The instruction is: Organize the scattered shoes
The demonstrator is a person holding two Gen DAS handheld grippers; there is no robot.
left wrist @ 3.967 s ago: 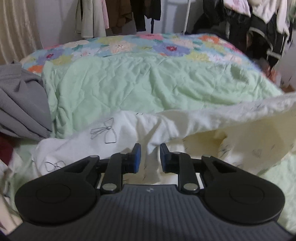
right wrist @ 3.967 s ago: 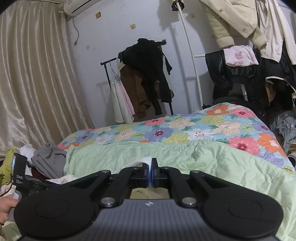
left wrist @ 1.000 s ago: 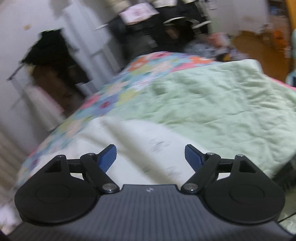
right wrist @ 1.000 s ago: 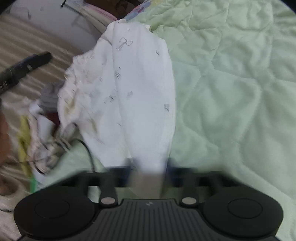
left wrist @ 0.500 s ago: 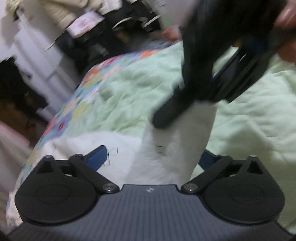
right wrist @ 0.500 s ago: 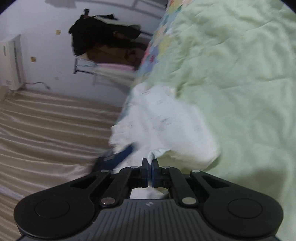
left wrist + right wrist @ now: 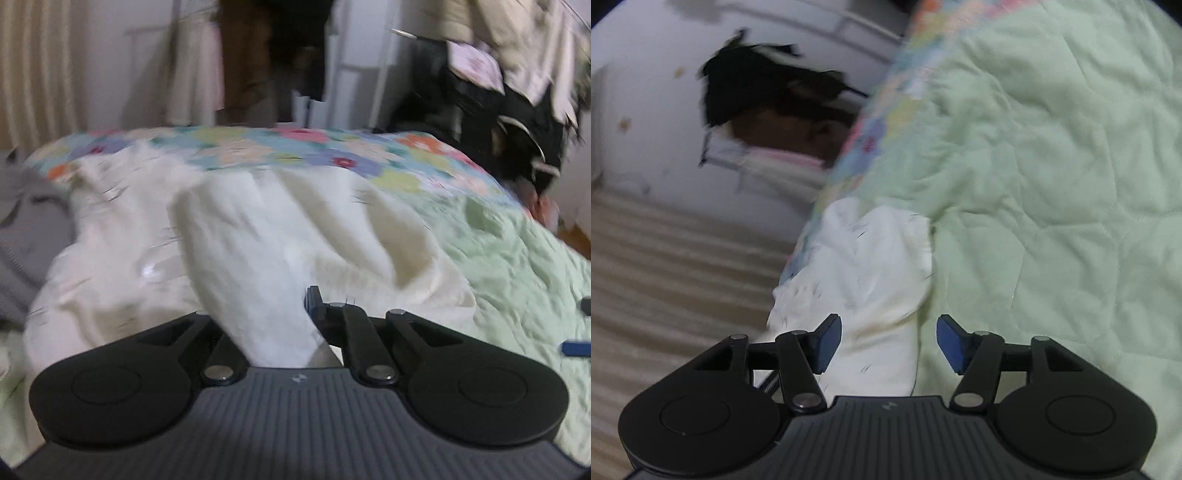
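Left wrist view first: at the far left a grey garment (image 7: 26,236) lies heaped against the white cloth (image 7: 236,236), which spreads over the near part of the bed. Our left gripper (image 7: 295,314) has just been closing, and its jaws are now together, pinching a fold of that white cloth; the fold rises out of the jaws and hides the left finger, while the right finger (image 7: 314,297) shows pressed against it. To the right lies the pale green quilt (image 7: 517,258), and behind it the flowered bedspread (image 7: 295,147) and hanging clothes (image 7: 288,55) along the wall. At the right edge two small dark and blue pieces (image 7: 576,347) poke in over the quilt; we cannot tell what they are.

In the right wrist view, a striped curtain (image 7: 665,266) fills the left side, the white cloth (image 7: 864,280) runs up the middle and the green quilt (image 7: 1052,184) takes the right. Our right gripper (image 7: 888,341) has just been opening; its blue pads (image 7: 827,343) stand well apart, with the cloth lying between them and neither pad pressing on it.

Half a second ago the right jaws were pinched shut on the cloth, and the left jaws were wide with the cloth only between them; the grip has passed from right to left.

The quilt to the right offers bare, flat room. No shoes show in either view.
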